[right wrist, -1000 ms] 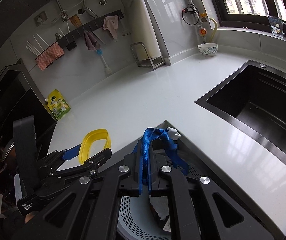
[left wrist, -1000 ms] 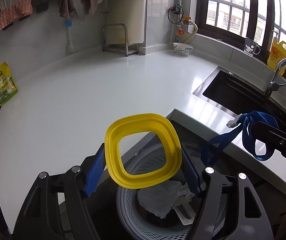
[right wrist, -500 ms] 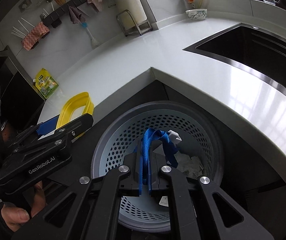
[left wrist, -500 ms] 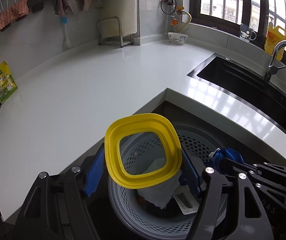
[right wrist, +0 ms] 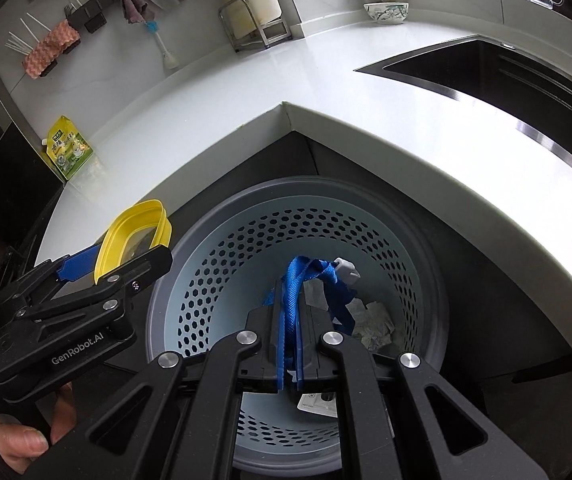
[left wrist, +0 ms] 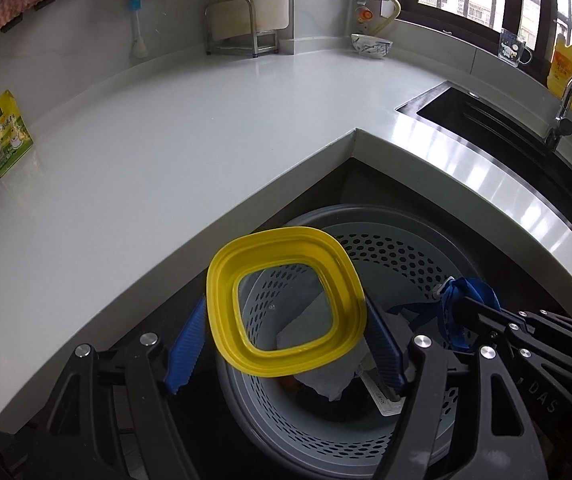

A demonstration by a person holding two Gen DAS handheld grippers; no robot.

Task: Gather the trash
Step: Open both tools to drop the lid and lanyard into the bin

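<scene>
Both items hang over the perforated pale-blue plastic bin (right wrist: 398, 240), not yet dropped: left gripper (left wrist: 286, 332) clamps the yellow square plastic ring (left wrist: 222, 280), right gripper (right wrist: 290, 316) pinches the blue woven strap (right wrist: 292, 280). Releasing remains.

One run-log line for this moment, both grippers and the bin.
left gripper: holds yellow lid over trash basket | right gripper: shut on blue strap above basket | release: not yet

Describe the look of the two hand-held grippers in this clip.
Both are black plastic linkage frames with silver round pivot bolts. The left hand-held gripper has blue ribbed finger pads and white "GenRobot.AI" lettering on its side. The right hand-held gripper is the same black build. No cables or sleeves are visible.
</scene>
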